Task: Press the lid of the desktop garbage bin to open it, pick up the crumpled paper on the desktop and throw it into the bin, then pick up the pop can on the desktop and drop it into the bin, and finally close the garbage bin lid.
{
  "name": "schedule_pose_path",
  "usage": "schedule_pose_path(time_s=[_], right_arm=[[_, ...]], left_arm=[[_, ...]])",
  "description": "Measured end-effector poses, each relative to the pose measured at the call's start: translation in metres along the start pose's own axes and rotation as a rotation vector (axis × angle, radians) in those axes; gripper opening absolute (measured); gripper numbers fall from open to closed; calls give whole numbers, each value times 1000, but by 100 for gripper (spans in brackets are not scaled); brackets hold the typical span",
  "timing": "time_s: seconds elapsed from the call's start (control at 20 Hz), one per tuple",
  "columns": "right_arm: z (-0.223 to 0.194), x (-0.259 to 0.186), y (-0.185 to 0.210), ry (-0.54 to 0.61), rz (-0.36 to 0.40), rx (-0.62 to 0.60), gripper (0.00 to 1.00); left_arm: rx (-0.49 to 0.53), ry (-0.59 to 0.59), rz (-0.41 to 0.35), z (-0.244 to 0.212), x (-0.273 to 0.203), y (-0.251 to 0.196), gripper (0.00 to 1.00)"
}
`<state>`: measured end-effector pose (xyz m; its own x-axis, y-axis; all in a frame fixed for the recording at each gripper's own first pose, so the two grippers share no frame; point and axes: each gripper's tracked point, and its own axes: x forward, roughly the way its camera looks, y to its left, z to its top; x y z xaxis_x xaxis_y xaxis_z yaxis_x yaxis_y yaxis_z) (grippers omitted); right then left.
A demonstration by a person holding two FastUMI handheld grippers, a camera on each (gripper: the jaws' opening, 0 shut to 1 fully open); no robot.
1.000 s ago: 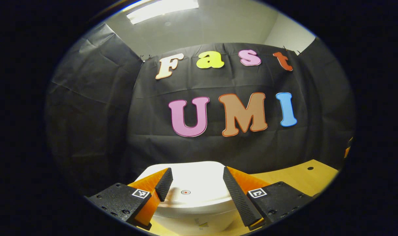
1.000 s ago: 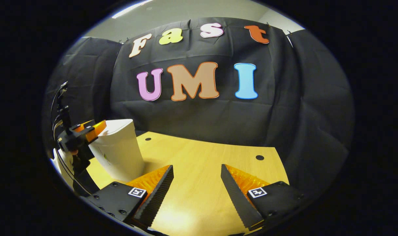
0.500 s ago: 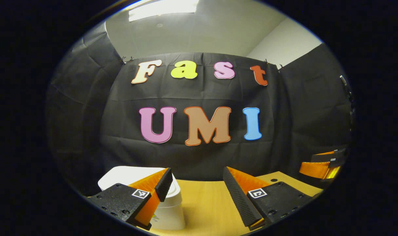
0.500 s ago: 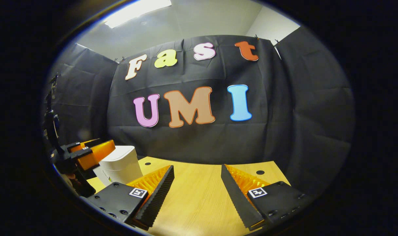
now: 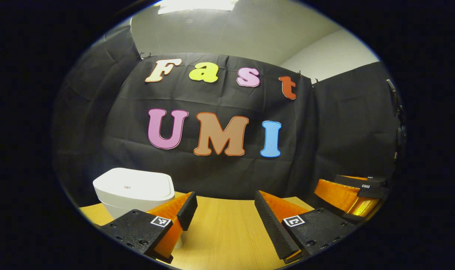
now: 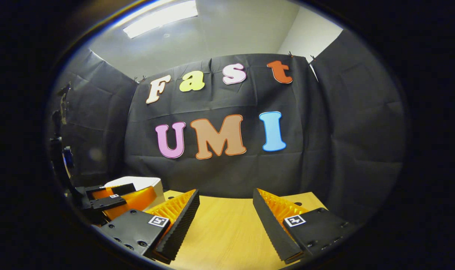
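A pale wooden tabletop (image 5: 227, 225) runs back to black cloth walls under a lit ceiling panel (image 6: 160, 18). The white plastic desktop bin (image 5: 133, 191), lid down, stands at its left rear. The left gripper (image 5: 225, 213) and right gripper (image 6: 225, 213) hang spread wide over bare wood, holding nothing.

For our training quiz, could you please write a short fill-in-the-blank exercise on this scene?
1. The lid of the white garbage bin is ____.
2. The fingers of the left gripper stand ____, holding nothing.
3. The bin stands on a ____ desktop.
4. The right gripper holds ____.

Missing words: closed; open; wooden; nothing
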<state>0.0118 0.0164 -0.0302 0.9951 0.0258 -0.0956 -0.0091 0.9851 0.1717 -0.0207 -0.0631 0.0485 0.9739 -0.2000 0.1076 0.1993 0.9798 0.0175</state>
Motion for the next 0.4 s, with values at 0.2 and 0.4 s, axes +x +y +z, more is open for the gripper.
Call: schedule_pose_path(time_s=[0.2, 0.4], right_arm=[[-2, -4, 12, 7, 20, 0, 95], [-2, -11, 8, 5, 4, 6, 95]], left_arm=[[-12, -9, 5, 3, -6, 2, 93], [-26, -13, 8, 4, -8, -2, 92]])
